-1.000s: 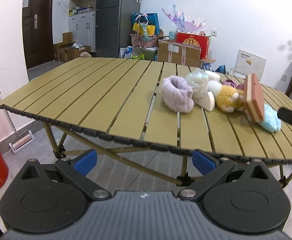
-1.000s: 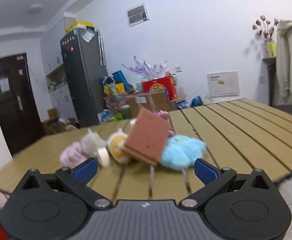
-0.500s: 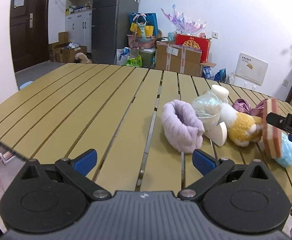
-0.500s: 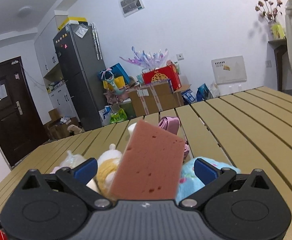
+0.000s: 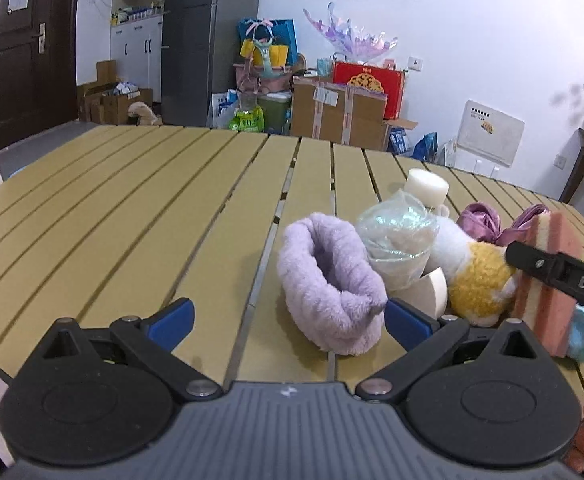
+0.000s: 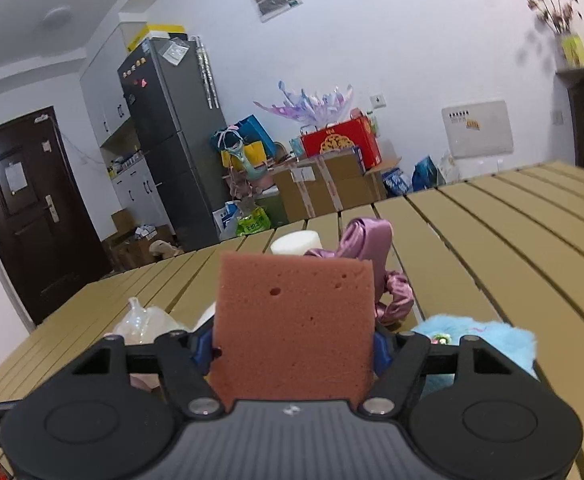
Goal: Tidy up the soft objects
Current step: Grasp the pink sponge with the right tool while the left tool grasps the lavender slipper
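On the slatted table (image 5: 131, 216), my right gripper (image 6: 294, 350) was closing, its pads against the pink sponge (image 6: 296, 320). My left gripper (image 5: 287, 320) stood wide open and empty before the lilac slipper (image 5: 332, 280).

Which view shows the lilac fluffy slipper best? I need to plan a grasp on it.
The left wrist view: the lilac fluffy slipper lies in full sight on the slatted table, opening facing the camera. In the right wrist view it is hidden behind the pink sponge and the right tool, whose jaws are closing on the sponge.
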`<state>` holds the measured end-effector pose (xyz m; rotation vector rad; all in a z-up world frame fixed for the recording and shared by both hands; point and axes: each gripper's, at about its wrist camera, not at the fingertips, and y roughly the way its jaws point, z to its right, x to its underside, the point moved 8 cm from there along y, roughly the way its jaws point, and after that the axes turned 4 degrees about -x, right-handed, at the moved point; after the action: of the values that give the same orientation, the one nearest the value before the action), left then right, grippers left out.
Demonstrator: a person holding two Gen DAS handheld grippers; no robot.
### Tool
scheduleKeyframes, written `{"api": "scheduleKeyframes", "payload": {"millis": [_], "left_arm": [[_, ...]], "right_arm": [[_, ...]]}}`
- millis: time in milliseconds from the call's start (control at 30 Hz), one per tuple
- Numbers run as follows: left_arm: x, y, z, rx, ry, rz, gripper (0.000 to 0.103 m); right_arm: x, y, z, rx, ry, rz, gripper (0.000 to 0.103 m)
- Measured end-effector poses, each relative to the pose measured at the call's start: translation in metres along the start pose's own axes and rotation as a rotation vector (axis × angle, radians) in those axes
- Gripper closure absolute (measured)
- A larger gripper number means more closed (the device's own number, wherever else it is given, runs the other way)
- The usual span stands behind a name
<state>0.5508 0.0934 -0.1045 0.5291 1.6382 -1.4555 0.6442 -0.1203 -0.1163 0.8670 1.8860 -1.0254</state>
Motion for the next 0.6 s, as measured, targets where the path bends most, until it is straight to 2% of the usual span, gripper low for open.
{"api": "scheduleKeyframes", "payload": {"millis": [333, 433, 600], "left_arm": [[-0.002, 0.005, 0.004, 0.009, -0.040, -0.007, 0.000], [-0.004, 0.003, 0.013, 0.023, -0.037, 0.004, 0.000], [-0.004, 0.008, 0.023, -0.009, -0.028, 0.013, 0.000]], "right_arm": [[-0.014, -0.039, -0.006, 0.053, -0.029, 0.109, 0.034], [-0.016, -0.045, -0.002, 0.074, -0.042, 0.116, 0.034], [-0.011, -0.044, 0.004, 0.097, -0.054, 0.092, 0.034]]}}
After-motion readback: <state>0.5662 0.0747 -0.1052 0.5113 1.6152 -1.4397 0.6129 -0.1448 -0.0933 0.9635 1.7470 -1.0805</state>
